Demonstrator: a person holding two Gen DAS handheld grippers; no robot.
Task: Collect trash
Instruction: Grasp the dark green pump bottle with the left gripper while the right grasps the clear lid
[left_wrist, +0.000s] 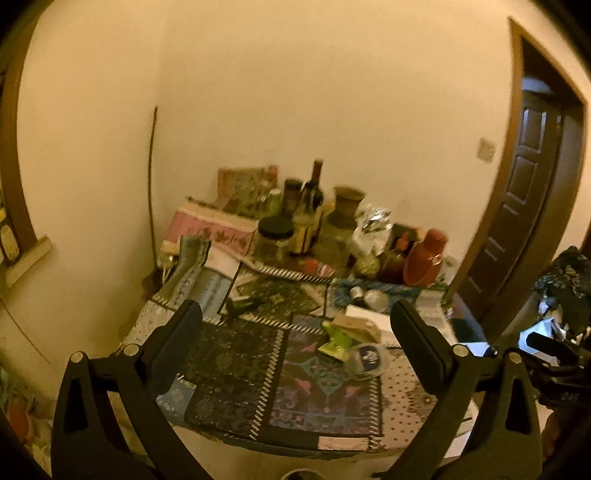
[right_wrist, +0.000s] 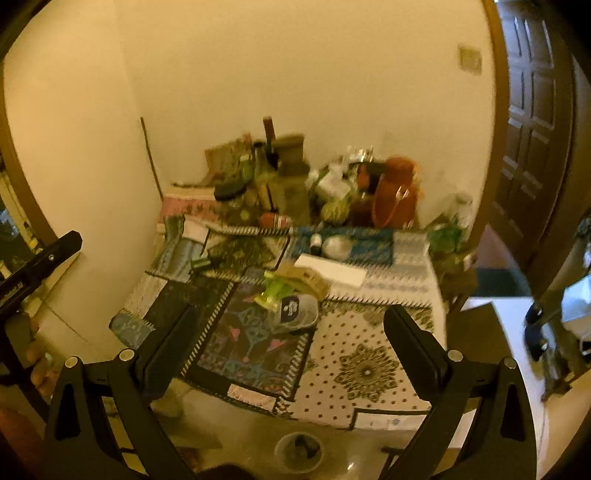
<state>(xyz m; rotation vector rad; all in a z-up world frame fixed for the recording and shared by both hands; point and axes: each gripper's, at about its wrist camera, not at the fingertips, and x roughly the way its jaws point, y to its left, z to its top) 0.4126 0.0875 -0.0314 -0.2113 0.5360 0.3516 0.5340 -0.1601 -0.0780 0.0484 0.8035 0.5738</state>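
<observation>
Loose trash lies mid-table on the patchwork cloth: a green wrapper (left_wrist: 337, 338) (right_wrist: 272, 291), a squashed clear plastic cup with a dark label (left_wrist: 367, 360) (right_wrist: 297, 312), a tan carton (left_wrist: 360, 325) (right_wrist: 306, 278) and a white box (right_wrist: 332, 271). My left gripper (left_wrist: 295, 314) is open and empty, held above the table's near edge. My right gripper (right_wrist: 291, 317) is open and empty, also above the near edge, framing the cup. A small bin (right_wrist: 298, 452) stands on the floor below the table.
The table's far side is crowded with a dark bottle (left_wrist: 314, 184), jars (left_wrist: 275, 236), a clay pot (left_wrist: 345, 206) and a red jug (left_wrist: 424, 258) (right_wrist: 395, 195). A brown door (left_wrist: 517, 206) is at right. A wall corner is at left.
</observation>
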